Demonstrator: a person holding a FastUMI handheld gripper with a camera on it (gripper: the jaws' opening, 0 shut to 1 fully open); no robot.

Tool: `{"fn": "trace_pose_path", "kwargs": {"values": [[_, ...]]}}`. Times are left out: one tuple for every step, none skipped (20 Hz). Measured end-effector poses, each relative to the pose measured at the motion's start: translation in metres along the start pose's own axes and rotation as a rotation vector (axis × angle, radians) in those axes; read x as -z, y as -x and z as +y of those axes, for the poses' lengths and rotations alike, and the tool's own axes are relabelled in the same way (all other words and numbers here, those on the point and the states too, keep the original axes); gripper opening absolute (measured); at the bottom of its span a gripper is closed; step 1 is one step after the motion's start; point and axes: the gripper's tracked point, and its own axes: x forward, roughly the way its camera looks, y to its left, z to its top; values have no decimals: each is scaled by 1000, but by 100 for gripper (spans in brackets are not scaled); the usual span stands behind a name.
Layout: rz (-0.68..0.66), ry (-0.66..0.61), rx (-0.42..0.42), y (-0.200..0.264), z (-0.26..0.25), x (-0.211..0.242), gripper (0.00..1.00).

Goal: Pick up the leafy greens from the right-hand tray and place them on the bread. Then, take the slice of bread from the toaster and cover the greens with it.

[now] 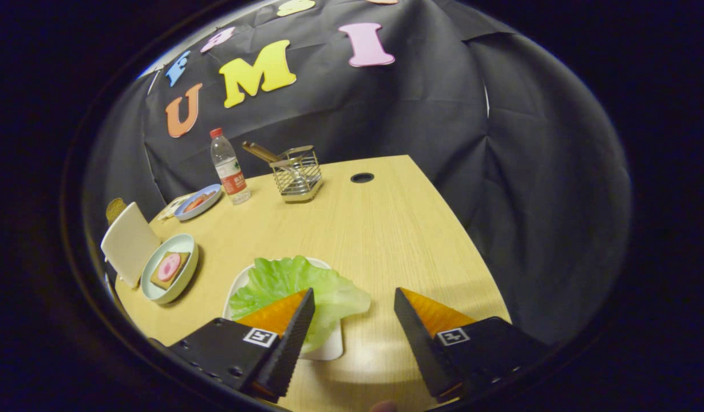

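While the claw (352, 300) hangs above the near edge of the counter (386, 229) with its two fingers spread wide and nothing between them, the leafy greens (295, 286) lie on a white tray (329, 346) just ahead of the left finger (289, 337). That finger's tip overlaps the leaf in the view, though I cannot tell whether it touches it or only hovers over it. The right finger (420, 337) stands well clear of the greens, over bare wood. One ruffled lobe of the leaf spills past the tray's right side toward the gap between the fingers.

Toward the counter's left edge sits a pale green bowl-like plate (183, 246) carrying a slice of bread (170, 269) with a pink round piece (169, 266) on top. Just beside that plate, right at the left edge, stands a cream-coloured toaster (129, 243), seen from its flat side; a brownish shape (115, 209) peeks above it, probably the second slice, but it is too small and dim to be sure.

Farther back along the left edge rests a blue plate (198, 201) with some reddish food on it, and next to it stands a clear water bottle (229, 166) with a red cap. Near the far edge is a wire utensil holder (297, 174) with a wooden handle (260, 151) leaning out of it to the left. To the right of the holder a dark round hole (362, 177) is cut in the counter top close to the far edge.
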Motion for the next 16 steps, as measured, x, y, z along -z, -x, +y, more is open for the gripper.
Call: {"fn": "trace_pose_path", "kwargs": {"values": [[10,3,2,-2,0,1,80],[17,-1,2,-5,0,2,75],[25,-14,-12,-5,2,1,66],[34,-23,-19,-7,7,3,57],[39,-24,-21,-8,8,3,49],[36,-25,-21,-8,9,2,40],[33,-21,-14,-7,8,-2,31],[18,-25,-7,-9,8,-5,22],[30,-18,-6,-11,9,-3,14],[25,-20,8,-4,7,-5,8],[25,-21,4,-3,11,-6,3],[18,-22,8,-3,12,-7,3],[9,-24,7,1,12,-11,0],[0,-26,9,6,12,-15,0],[-10,-32,3,11,15,-21,0],[-18,-42,0,16,17,-26,0]]}}
